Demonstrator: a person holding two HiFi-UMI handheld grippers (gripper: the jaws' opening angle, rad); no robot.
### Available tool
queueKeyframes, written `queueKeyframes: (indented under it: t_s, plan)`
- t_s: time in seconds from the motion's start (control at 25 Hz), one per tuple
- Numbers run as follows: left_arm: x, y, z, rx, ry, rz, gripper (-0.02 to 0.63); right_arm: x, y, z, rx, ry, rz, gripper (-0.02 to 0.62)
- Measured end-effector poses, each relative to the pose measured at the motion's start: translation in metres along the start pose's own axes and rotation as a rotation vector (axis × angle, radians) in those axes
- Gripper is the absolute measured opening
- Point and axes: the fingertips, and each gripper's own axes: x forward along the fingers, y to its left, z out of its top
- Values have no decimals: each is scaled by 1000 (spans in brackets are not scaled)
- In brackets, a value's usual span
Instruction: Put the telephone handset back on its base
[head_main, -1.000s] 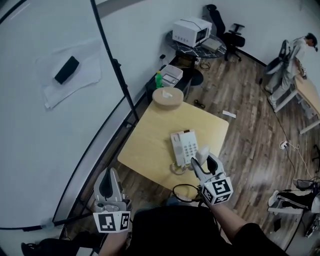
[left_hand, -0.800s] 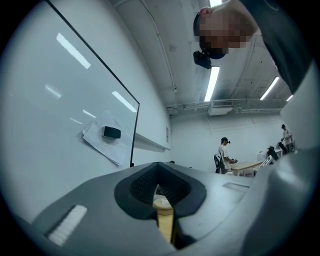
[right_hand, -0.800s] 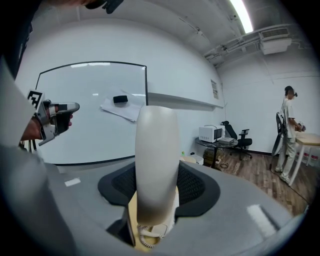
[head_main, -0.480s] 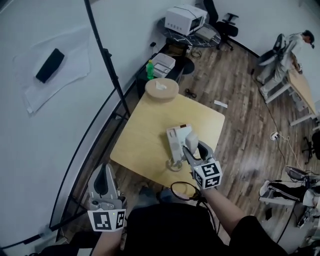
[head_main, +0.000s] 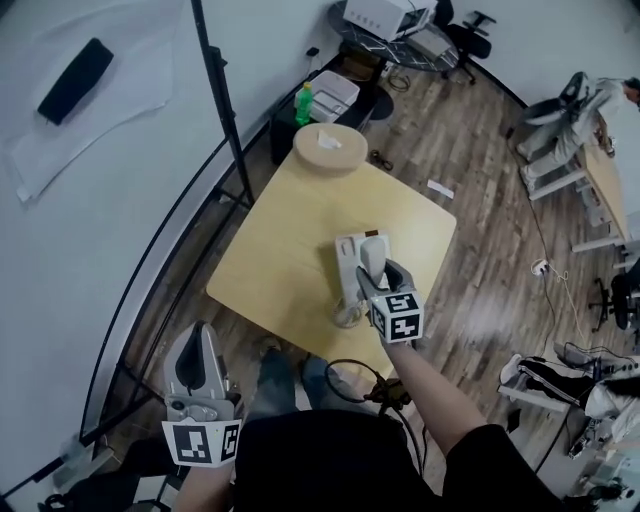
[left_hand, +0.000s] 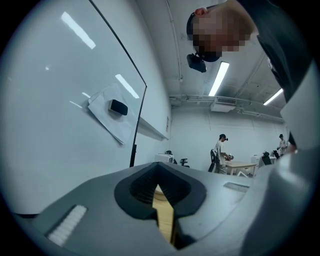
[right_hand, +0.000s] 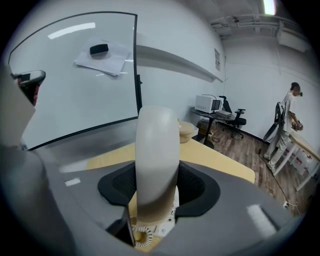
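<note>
A white telephone base (head_main: 349, 268) sits near the front edge of the yellow table (head_main: 285, 235). My right gripper (head_main: 378, 275) is shut on the white handset (head_main: 372, 253), which hangs over the base, just above its keypad side. In the right gripper view the handset (right_hand: 157, 150) stands upright between the black pads, with the keypad (right_hand: 168, 220) and the coiled cord (right_hand: 139, 236) below it. My left gripper (head_main: 201, 362) hangs off the table at the lower left, shut and holding nothing. Its pads (left_hand: 145, 192) leave only a thin slit.
A round wooden box (head_main: 329, 148) stands at the table's far corner. A black stand pole (head_main: 222, 105) rises left of the table beside the whiteboard. A green bottle (head_main: 304, 103) and a low cart lie beyond. A black cable loop (head_main: 350, 377) hangs near my body.
My right gripper has carried the handset from the base's right side to above the base. The left gripper has stayed low at the left. The head view has tilted.
</note>
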Motion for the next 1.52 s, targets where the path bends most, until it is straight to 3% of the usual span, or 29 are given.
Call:
queueKeyframes:
  t_s: [0.36, 0.76, 1.2, 1.52]
  plan:
    - [-2, 16, -29, -14, 51, 1, 0, 67, -9, -37, 69, 181, -65, 219]
    - [-6, 20, -48, -48, 80, -4, 0, 89, -8, -66, 59, 330, -103, 219]
    - [-10, 24, -56, -61, 90, -9, 0, 95, -3, -91, 134, 414, -159, 221]
    - [-15, 28, -59, -67, 102, -5, 0, 107, -1, -88, 131, 407, -173, 222]
